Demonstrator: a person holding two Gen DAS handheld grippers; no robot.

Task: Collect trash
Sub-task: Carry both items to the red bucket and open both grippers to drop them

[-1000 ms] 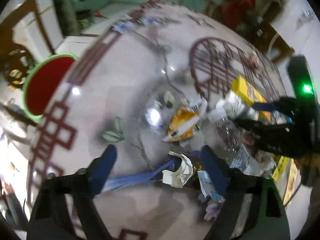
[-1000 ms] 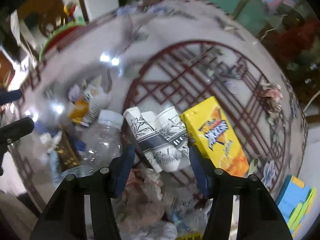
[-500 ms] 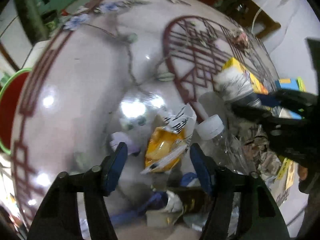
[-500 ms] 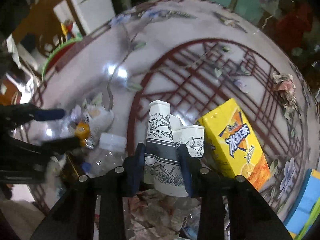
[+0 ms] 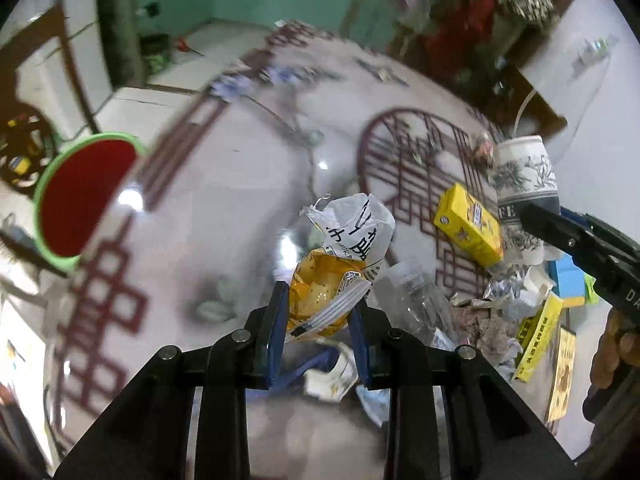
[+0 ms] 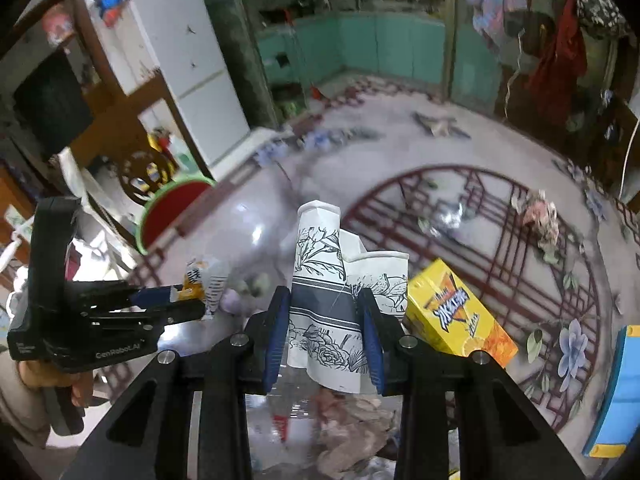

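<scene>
Left wrist view: your left gripper (image 5: 320,308) fingers, just narrowed, clamp a crinkled yellow-and-white snack wrapper (image 5: 340,268). Your right gripper (image 6: 325,328) fingers hold nested floral-printed white paper cups (image 6: 332,300), above the desk (image 5: 240,184).

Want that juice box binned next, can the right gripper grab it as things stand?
Probably not yet: the right gripper is shut on the paper cups. The juice box lies uncovered just beside it.

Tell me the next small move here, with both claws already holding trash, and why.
Probably carry both toward the red bin at the table edge. The left claw, just closed, grips the yellow snack wrapper; the right claw clamps the flattened paper cups, both lifted.
</scene>
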